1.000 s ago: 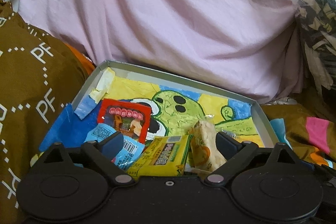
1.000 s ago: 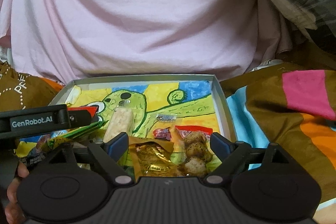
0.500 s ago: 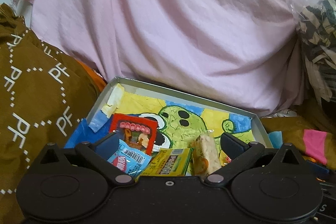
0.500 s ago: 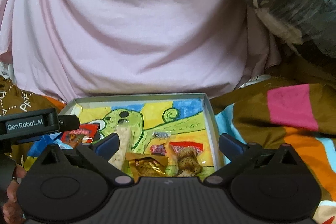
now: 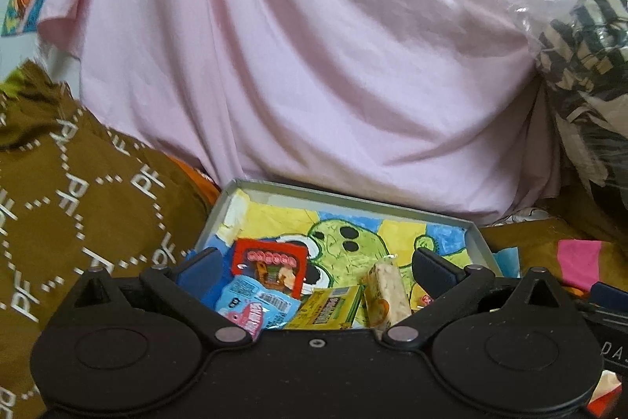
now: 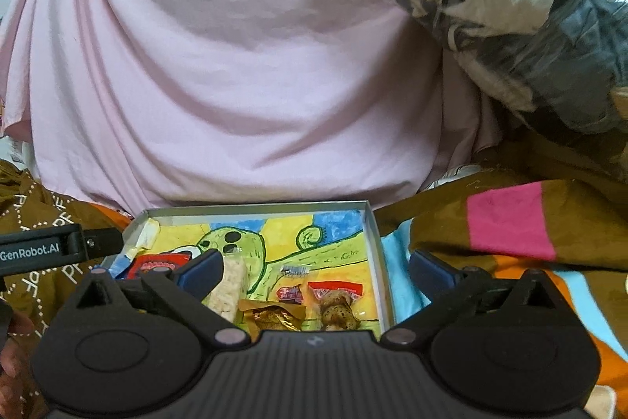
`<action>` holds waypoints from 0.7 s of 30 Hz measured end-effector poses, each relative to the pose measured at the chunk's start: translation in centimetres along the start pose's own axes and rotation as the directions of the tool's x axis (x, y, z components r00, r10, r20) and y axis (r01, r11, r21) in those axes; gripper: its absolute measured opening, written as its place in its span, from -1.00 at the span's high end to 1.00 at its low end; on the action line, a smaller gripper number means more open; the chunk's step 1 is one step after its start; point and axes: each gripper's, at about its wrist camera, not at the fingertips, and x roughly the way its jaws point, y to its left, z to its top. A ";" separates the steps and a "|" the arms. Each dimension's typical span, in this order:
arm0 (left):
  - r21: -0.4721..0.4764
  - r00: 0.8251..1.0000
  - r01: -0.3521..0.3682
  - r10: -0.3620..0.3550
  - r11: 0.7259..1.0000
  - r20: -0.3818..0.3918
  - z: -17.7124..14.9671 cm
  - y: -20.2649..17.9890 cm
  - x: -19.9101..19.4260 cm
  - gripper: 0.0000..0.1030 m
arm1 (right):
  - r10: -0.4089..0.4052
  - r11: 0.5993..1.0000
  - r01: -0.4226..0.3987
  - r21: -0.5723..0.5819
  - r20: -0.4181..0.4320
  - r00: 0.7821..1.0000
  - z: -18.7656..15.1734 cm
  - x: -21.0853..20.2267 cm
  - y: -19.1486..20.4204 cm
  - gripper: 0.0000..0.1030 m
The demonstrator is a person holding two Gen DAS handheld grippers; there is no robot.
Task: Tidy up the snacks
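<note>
1. We find the left gripper (image 5: 316, 268) with its jaws spread wide; they have just been opening, and nothing is clamped between the pads.
2. We find the right gripper (image 6: 314, 268) likewise wide apart, its jaws just having been opening, holding nothing.
3. A shallow grey tray (image 6: 255, 210), lined with a yellow, green and blue cartoon drawing, lies on patterned bedding in front of both grippers, with a pink sheet (image 5: 314, 65) draped behind it.
4. The snacks all lie inside the tray. Through the left camera we note a red packet (image 5: 269, 262), a blue-and-pink packet (image 5: 257, 305), a yellow box (image 5: 327, 307) and a pale wrapped bar (image 5: 386, 291), grouped toward the tray's near left part.
5. Through the right camera we note a gold-wrapped snack (image 6: 272, 315), a small red candy (image 6: 289, 293) and a clear packet with a red top (image 6: 335, 303) toward the tray's near right part.
6. A brown cloth printed with letters (image 5: 78, 203) lies left of the tray; a striped blanket (image 6: 510, 222) lies right of it.
</note>
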 end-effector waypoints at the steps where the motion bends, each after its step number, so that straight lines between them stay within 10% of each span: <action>1: 0.003 1.000 -0.004 0.004 1.000 0.010 0.1 0.0 -0.6 -0.98 | 0.001 1.000 -0.001 0.002 0.003 1.000 0.1 -0.5 -0.1 -0.99; 21: 0.028 0.997 -0.055 0.053 0.998 0.055 -1.3 -0.3 -10.8 -0.98 | 0.033 0.999 -0.032 -0.005 0.051 0.998 -0.1 -9.4 0.0 -1.00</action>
